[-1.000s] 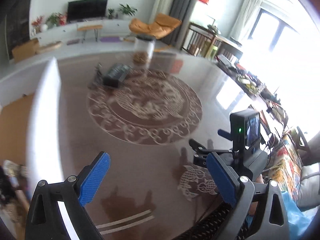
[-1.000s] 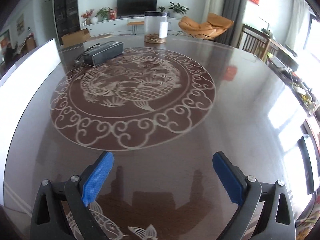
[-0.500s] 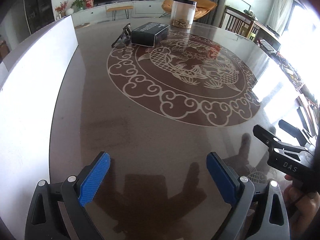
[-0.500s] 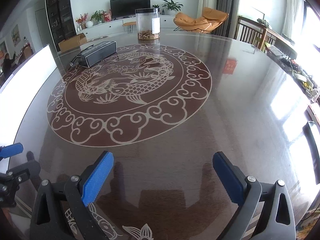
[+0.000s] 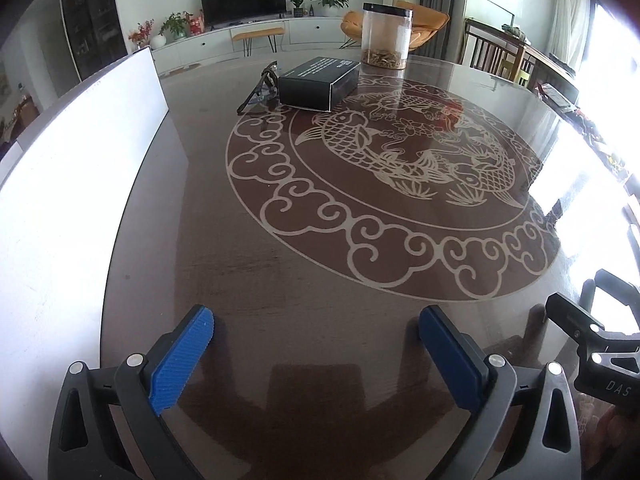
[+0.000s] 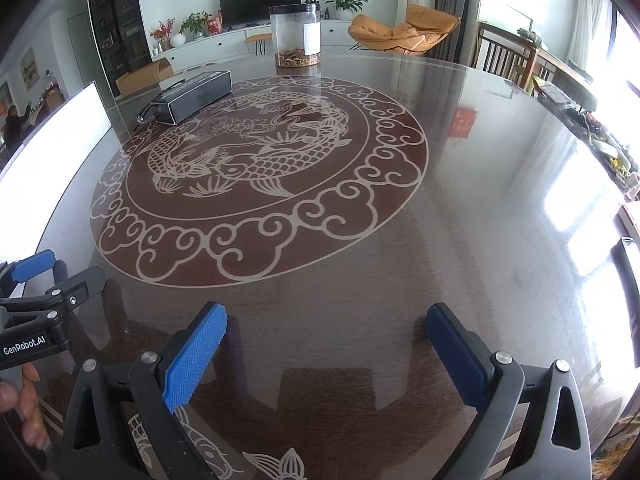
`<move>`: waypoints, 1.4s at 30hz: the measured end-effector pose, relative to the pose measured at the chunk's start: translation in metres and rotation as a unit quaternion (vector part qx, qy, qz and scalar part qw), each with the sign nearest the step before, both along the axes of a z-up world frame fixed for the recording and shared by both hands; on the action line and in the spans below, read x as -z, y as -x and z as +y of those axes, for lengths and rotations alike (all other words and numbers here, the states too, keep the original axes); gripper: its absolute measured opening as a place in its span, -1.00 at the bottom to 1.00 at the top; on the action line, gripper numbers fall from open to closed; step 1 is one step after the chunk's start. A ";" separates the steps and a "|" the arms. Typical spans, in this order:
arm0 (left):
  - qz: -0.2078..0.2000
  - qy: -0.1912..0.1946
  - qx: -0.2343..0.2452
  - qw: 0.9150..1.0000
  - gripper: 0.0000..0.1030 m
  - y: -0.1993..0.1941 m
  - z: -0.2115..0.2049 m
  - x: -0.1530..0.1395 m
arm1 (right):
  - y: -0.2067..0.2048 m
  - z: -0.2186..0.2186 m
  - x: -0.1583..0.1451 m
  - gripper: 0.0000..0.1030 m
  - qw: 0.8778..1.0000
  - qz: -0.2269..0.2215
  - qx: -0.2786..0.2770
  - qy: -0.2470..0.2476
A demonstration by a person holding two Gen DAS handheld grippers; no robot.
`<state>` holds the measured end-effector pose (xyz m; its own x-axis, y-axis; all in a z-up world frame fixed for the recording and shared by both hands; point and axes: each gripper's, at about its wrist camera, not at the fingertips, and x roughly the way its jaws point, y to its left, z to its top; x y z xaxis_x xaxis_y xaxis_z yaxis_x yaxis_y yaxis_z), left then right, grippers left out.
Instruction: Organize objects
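left gripper [image 5: 316, 344] wide open, empty, bottom centre | right gripper [image 6: 326, 340] same, bottom centre | box [image 5: 318, 82] top centre on table [image 5: 280, 280], glasses [image 5: 260, 88] touching its left | jar [image 5: 386, 36] just behind box

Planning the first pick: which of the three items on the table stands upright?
The clear jar with the black lid, standing beyond the flat black box; the glasses lie flat left of that box.

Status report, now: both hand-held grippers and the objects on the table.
Left hand-held gripper open, empty. Right hand-held gripper open, empty. Black box, glasses, clear jar untouched at far side. Table between unobstructed.
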<state>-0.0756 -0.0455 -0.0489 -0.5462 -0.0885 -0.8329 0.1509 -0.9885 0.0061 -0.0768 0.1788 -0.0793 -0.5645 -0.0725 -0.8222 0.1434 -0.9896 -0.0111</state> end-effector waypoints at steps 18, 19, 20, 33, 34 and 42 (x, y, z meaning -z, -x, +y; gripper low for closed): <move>0.000 0.001 0.057 0.998 1.00 -0.002 -0.010 -0.001 | 0.000 -0.001 0.001 1.00 1.000 -0.002 0.000 -0.001; 0.000 0.001 0.055 0.998 1.00 -0.005 -0.013 -0.001 | 0.000 -0.001 0.001 1.00 1.000 -0.002 -0.001 -0.001; 0.003 0.001 0.054 0.999 1.00 -0.007 -0.015 -0.001 | 0.000 -0.001 0.001 1.00 1.000 -0.002 -0.001 -0.001; 0.010 0.000 0.047 0.999 1.00 -0.008 -0.017 0.000 | 0.127 -0.052 -0.022 1.00 0.991 -0.089 -0.053 0.085; 0.010 0.000 0.047 0.999 1.00 -0.008 -0.017 0.000 | 0.147 -0.063 -0.028 1.00 0.989 -0.095 -0.048 0.107; 0.011 0.000 0.047 0.999 1.00 -0.007 -0.018 0.000 | 0.254 -0.148 -0.039 1.00 0.972 -0.133 -0.001 0.194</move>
